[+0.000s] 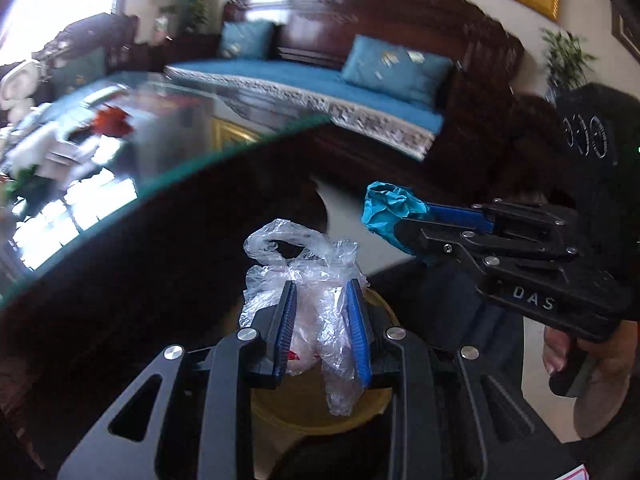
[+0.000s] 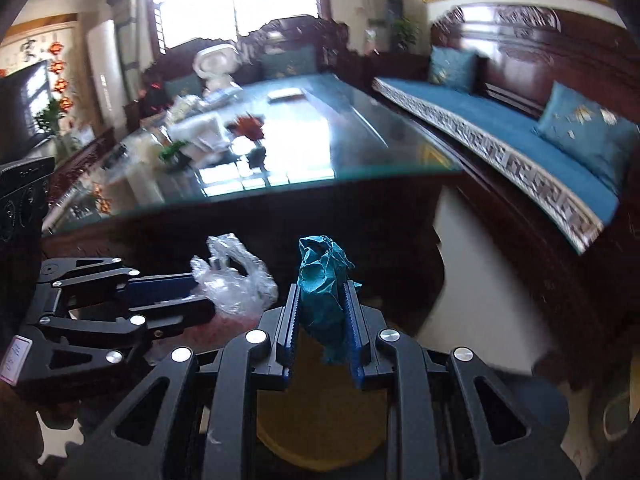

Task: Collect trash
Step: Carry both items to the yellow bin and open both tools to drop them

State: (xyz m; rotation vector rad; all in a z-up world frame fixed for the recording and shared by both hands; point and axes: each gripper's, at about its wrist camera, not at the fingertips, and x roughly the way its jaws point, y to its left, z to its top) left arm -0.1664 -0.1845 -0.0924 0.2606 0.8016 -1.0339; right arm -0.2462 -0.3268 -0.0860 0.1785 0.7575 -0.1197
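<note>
My left gripper (image 1: 322, 286) is shut on a crumpled clear plastic bag (image 1: 304, 268). It holds it in the air above a round yellow bin (image 1: 320, 412). My right gripper (image 2: 323, 286) is shut on a crumpled teal paper wad (image 2: 322, 280), also above the yellow bin (image 2: 320, 428). In the left wrist view the right gripper (image 1: 394, 222) comes in from the right with the teal wad (image 1: 388, 206). In the right wrist view the left gripper (image 2: 202, 294) comes in from the left with the plastic bag (image 2: 234, 280).
A dark wooden table with a glass top (image 2: 360, 148) stands just ahead, cluttered at its far side with a red flower (image 2: 250, 126), papers and boxes. A carved wooden sofa with a blue cushion (image 2: 500, 128) runs along the right. Pale floor (image 2: 480, 292) lies between them.
</note>
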